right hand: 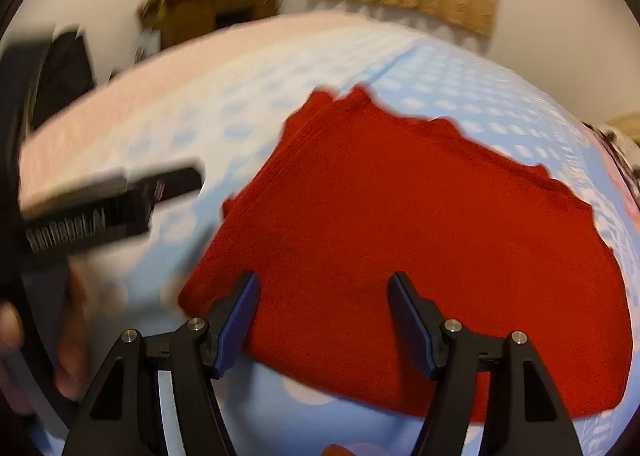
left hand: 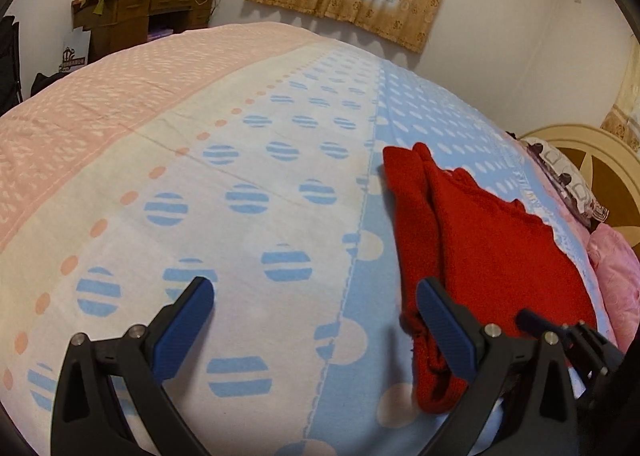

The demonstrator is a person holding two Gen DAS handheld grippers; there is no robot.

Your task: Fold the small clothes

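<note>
The red garment (right hand: 420, 248) lies on the bed (left hand: 248, 240), already doubled into a rough slab, its near hem toward you and ragged layered edges at its far side, around 12 o'clock. In the left view it sits at 3 o'clock, with a loose strip (left hand: 412, 256) running along its left flank.

Your right gripper (right hand: 322, 320) hangs over the near hem with its fingers (right hand: 236, 332) wide apart and nothing between them. Your left gripper (left hand: 316, 324) is just as wide and empty; its right finger (left hand: 448, 328) overlaps that loose strip in the picture, and whether it touches I cannot tell.

Judging from this, the next step is a fresh grasp for another fold. To do it well, take the near hem at both corners, one gripper at 5 o'clock and the other at 7, and bite every layer, not only the top one. Gather the loose strip first, or it will trail out of the fold. Lift low, carry toward 12 o'clock, and lay edge on edge. The right view is blurred, so slow down before you close.
</note>
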